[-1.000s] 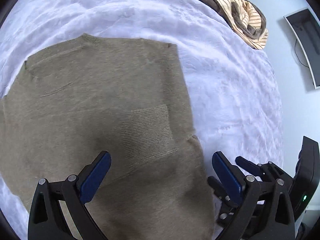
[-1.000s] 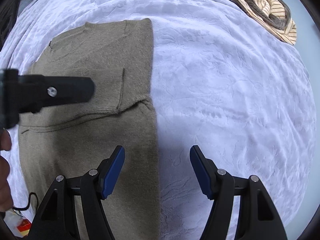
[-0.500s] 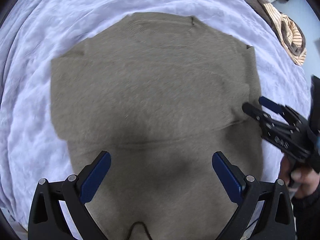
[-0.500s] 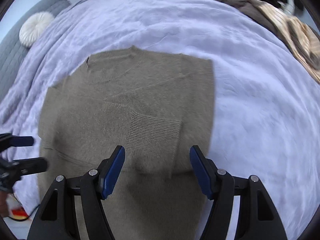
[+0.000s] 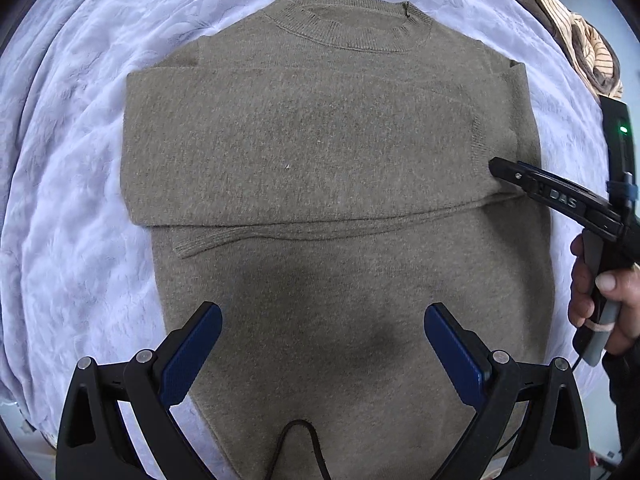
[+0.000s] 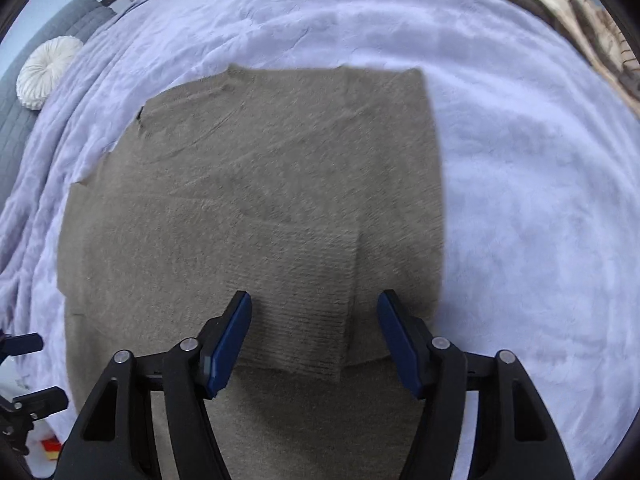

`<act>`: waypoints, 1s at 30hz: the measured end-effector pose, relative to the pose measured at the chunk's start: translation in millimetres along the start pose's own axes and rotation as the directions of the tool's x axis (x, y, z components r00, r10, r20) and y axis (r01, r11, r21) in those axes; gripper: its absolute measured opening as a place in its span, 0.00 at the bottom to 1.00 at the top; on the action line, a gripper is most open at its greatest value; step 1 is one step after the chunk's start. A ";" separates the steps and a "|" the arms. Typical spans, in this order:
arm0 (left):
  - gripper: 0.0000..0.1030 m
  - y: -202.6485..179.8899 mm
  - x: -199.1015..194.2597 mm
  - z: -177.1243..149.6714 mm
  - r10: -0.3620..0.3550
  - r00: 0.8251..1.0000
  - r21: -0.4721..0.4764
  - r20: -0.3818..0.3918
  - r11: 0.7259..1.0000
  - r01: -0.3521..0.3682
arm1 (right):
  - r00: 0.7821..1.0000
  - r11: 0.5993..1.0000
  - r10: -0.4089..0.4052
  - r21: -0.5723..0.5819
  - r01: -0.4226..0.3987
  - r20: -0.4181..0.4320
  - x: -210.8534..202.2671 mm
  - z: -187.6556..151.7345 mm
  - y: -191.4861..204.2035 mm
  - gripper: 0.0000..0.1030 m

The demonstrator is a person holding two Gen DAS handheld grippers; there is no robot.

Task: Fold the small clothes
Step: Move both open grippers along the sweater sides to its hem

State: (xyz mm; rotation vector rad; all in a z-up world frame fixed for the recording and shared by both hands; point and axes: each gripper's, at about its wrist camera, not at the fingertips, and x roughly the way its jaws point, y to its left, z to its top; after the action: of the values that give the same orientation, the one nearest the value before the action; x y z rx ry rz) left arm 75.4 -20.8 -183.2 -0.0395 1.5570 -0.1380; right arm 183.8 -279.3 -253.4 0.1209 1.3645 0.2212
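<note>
An olive-brown knit sweater point(image 5: 320, 152) lies flat on a pale lavender blanket point(image 5: 72, 160), collar away from me, with both sleeves folded across the chest. My left gripper point(image 5: 322, 344) hangs open over the sweater's lower body and holds nothing. At the sweater's right side, a hand point(image 5: 600, 300) holds my right gripper point(image 5: 496, 166) low over the folded sleeve end. In the right wrist view the right gripper point(image 6: 314, 332) is closing. The ribbed cuff point(image 6: 308, 332) lies beneath and between its blue pads point(image 6: 228, 344), which do not press on it.
A heap of striped and brown clothes point(image 5: 592, 52) lies at the blanket's far right corner. A round white cushion point(image 6: 48, 72) rests on grey upholstery point(image 6: 16, 128) at the far left. A dark cord point(image 5: 298, 440) loops over the sweater's hem.
The left gripper has slid sideways until the sweater is centred under it. The right gripper has dropped toward the folded sleeve cuff, and its jaws have narrowed.
</note>
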 end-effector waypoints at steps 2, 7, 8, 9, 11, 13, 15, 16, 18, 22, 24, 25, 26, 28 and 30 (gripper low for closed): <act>0.98 2.7 -4.2 -6.9 0.008 1.000 0.001 0.008 1.000 -0.008 | 0.999 0.999 -0.037 -0.010 0.037 0.006 4.8 1.7 3.1 0.37; 0.98 28.7 -22.6 -32.5 0.014 0.999 -0.041 0.041 0.999 -0.013 | 0.998 0.999 0.007 0.037 -0.009 0.057 -18.5 4.1 1.9 0.07; 0.98 33.9 -25.6 -37.8 0.015 0.999 -0.057 0.046 0.998 -0.013 | 0.998 1.000 0.002 0.026 -0.004 0.062 -22.9 3.5 2.6 0.07; 0.98 38.6 -27.8 -42.6 0.019 0.999 -0.071 0.049 0.997 -0.016 | 0.998 1.000 -0.002 0.013 0.001 0.067 -26.6 2.8 2.4 0.07; 0.98 49.4 -31.1 -53.5 0.030 0.998 -0.095 0.055 0.995 -0.025 | 0.995 1.000 -0.029 0.000 0.029 0.091 -34.4 5.0 1.4 0.06; 0.98 53.2 -33.2 -62.2 0.037 0.998 -0.115 0.056 0.993 -0.031 | 0.992 0.999 -0.044 0.020 0.042 0.119 -40.9 6.9 -7.2 0.06; 0.98 56.3 -33.7 -71.0 0.046 0.998 -0.121 0.052 0.992 -0.039 | 0.991 0.997 -0.064 0.039 0.060 0.115 -37.5 7.5 -16.0 0.06; 0.98 56.2 -34.0 -75.7 0.056 0.997 -0.120 0.048 0.992 -0.050 | 0.993 0.997 -0.070 0.024 0.068 0.099 -36.1 6.6 -18.0 0.06; 0.98 54.0 -34.1 -82.2 0.074 0.996 -0.120 0.041 0.990 -0.068 | 0.992 0.994 -0.102 -0.029 0.104 0.074 -27.4 9.9 -12.8 0.08; 0.98 51.8 -37.8 -91.2 0.089 0.995 -0.138 0.046 0.987 -0.082 | 0.984 0.983 -0.174 -0.058 0.176 0.031 -26.0 9.9 -9.4 0.29; 0.98 49.6 -41.0 -93.1 0.090 0.994 -0.148 0.062 0.986 -0.080 | 0.979 0.981 -0.195 -0.004 0.195 0.058 -39.5 5.6 -14.5 0.42; 0.98 50.0 -42.6 -94.4 0.088 0.994 -0.154 0.069 0.985 -0.076 | 0.978 0.981 -0.195 0.019 0.194 0.080 -49.9 0.2 -17.2 0.42; 0.98 49.3 -43.0 -95.8 0.084 0.994 -0.162 0.075 0.984 -0.071 | 0.980 0.985 -0.173 0.022 0.171 0.098 -60.5 -8.5 -16.1 0.43; 0.98 46.1 -37.6 -98.4 0.082 0.994 -0.181 0.071 0.981 -0.068 | 0.988 0.992 -0.113 -0.043 0.118 0.107 -70.9 -29.5 -2.0 0.43; 0.98 37.6 -26.3 -100.1 0.094 0.994 -0.179 0.047 0.980 -0.084 | 0.995 0.986 -0.076 -0.142 0.085 0.068 -68.1 -56.8 19.2 0.44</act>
State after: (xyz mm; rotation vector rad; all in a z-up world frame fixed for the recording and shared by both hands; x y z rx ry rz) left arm -22.3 25.7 -162.8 -0.1124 1.5091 0.0720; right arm 113.7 -278.5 -195.7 -0.0477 1.2837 0.2458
